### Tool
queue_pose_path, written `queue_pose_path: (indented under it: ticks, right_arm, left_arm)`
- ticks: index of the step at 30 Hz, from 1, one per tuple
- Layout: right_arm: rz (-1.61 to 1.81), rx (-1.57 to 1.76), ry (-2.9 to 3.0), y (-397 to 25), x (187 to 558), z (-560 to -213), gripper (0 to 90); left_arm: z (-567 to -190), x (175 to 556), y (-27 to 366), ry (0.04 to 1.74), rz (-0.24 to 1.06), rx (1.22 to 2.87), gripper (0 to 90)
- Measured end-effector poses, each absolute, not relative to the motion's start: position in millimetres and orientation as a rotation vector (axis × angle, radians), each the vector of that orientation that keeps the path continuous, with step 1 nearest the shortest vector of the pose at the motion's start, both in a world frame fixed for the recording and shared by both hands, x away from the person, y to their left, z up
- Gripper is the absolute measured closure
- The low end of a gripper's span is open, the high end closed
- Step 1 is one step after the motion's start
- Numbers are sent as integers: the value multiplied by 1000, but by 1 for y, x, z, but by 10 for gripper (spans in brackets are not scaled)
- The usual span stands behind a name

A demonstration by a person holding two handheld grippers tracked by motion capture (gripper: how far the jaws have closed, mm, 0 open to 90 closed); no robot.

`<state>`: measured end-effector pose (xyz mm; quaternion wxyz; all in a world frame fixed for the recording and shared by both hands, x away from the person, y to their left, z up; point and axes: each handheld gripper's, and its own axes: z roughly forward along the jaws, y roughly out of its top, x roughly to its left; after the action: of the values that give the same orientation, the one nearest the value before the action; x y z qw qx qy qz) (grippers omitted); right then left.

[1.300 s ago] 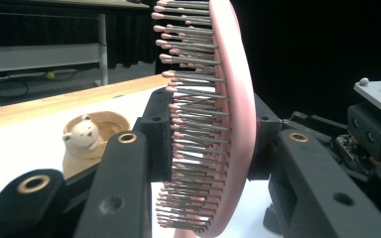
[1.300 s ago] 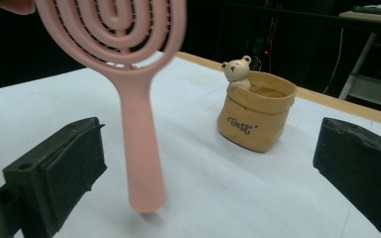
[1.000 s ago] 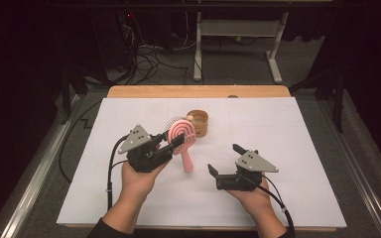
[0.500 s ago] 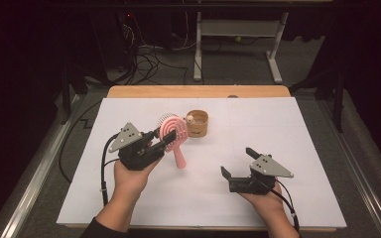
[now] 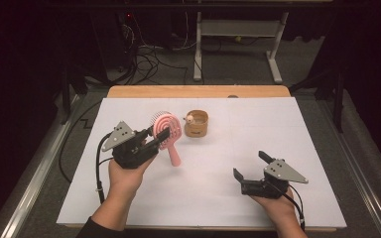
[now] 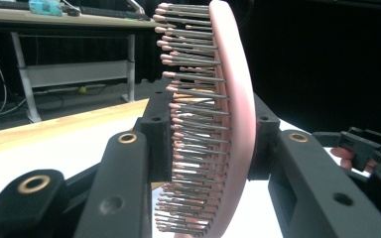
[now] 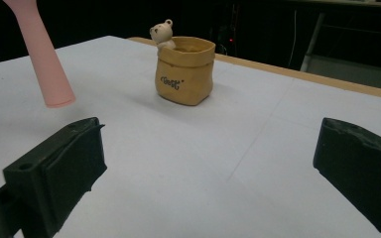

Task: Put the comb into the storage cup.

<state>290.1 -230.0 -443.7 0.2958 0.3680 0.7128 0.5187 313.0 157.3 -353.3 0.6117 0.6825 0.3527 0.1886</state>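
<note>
From the high view, the pink hairbrush (image 5: pixel 167 134) hangs above the white worktop (image 5: pixel 203 198), its round bristled head up and away from the person and its handle slanting down toward the person's right, the tip apparently clear of the surface. The left tongs (image 5: pixel 156 138) are clamped on the brush head, with the left hand (image 5: pixel 125 176) raised at the left of the worktop. The right tongs (image 5: pixel 250 166) rest low at the near right, jaws spread and empty, well apart from the brush. A small tan pot (image 5: pixel 197 124) with a bear figure stands just beyond the brush. In the left gripper view, the brush head (image 6: pixel 213 119) stands edge-on between the two closed jaws, bristles facing left. In the right gripper view, the handle end (image 7: pixel 44 59) hangs at upper left, the pot (image 7: pixel 184 72) ahead, between wide-open jaws.
</note>
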Motion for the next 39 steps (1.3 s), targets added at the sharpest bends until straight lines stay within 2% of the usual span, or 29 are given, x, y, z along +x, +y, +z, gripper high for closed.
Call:
queue_pose_path:
  ticks: [25, 39]
  right_arm:
    - [1323, 1012, 1884, -267, 273, -452, 1]
    - [1331, 1002, 1884, -265, 273, -453, 1]
  left_arm:
    - [-338, 321, 154, 809, 440, 1535, 630]
    - [-332, 329, 140, 791, 440, 1538, 630]
